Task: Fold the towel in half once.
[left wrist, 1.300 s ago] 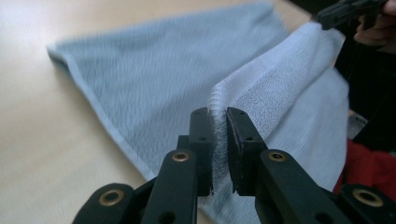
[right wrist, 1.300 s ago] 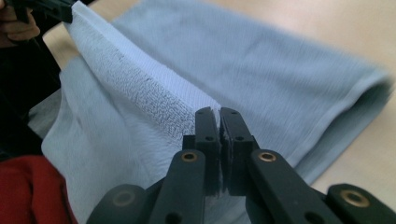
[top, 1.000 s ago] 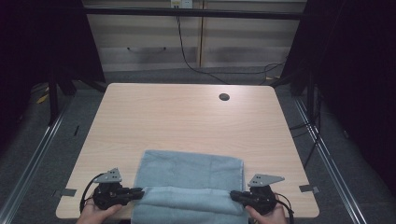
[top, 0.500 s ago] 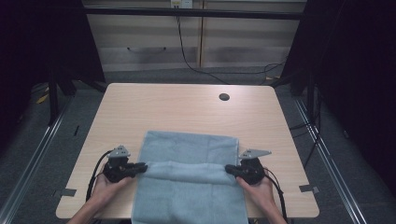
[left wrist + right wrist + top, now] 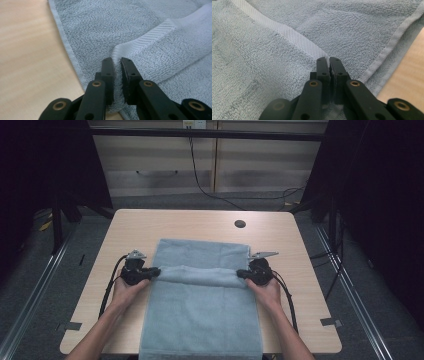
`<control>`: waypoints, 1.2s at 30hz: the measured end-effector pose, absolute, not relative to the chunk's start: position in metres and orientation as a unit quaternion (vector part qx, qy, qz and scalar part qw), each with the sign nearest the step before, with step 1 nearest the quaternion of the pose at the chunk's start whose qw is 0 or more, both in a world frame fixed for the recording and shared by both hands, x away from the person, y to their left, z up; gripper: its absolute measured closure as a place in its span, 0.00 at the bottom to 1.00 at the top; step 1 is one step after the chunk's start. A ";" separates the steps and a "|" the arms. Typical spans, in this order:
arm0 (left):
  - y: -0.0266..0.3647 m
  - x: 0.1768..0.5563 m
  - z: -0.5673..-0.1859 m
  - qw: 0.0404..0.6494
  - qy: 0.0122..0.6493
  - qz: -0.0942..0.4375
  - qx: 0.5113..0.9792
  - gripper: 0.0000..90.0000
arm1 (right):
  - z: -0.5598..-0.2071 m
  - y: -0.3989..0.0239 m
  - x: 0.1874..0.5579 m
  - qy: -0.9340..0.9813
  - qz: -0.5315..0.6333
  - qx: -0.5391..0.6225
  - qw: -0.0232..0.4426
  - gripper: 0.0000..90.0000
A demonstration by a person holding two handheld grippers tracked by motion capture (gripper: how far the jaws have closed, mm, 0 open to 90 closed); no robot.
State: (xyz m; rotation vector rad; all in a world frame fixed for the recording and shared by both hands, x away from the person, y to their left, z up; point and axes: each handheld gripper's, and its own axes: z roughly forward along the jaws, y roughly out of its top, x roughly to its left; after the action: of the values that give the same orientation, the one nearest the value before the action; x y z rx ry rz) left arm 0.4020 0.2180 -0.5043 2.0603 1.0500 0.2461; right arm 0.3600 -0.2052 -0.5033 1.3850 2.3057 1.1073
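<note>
A light blue towel lies on the wooden table, its near end hanging over the front edge. Across its middle runs a raised edge of the towel, held at both ends. My left gripper is shut on the left corner of that edge, and the cloth is pinched between its black jaws. My right gripper is shut on the right corner, with the towel squeezed between its jaws. Both hands hold the grippers level, pointing inward at the towel.
A small dark round hole sits at the table's far right. Bare wood shows beyond the towel and along both sides. Cables trail from the grippers toward the front edge. Dark floor and rails surround the table.
Both grippers have carried the towel's edge away from the front of the table toward its middle, and the folded-over layer now covers more of the towel.
</note>
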 end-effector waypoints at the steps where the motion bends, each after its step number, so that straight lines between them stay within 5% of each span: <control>1: 0.218 0.406 -0.505 0.398 0.417 0.104 0.811 0.90 | -0.504 -0.206 0.365 0.785 0.379 0.474 0.120 0.97; 20: 0.226 0.430 -0.498 0.460 0.451 0.087 0.760 0.91 | -0.498 -0.206 0.411 0.764 0.377 0.504 0.141 0.97; 36: 0.230 0.381 -0.397 0.571 0.358 0.108 0.731 0.90 | -0.382 -0.241 0.368 0.696 0.520 0.451 0.206 0.97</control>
State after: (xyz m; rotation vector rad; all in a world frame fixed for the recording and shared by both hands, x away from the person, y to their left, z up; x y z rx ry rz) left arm 0.3813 0.2304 -0.3971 1.7146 0.8395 0.2535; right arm 0.3684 -0.2414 -0.3820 1.2574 1.9383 1.4485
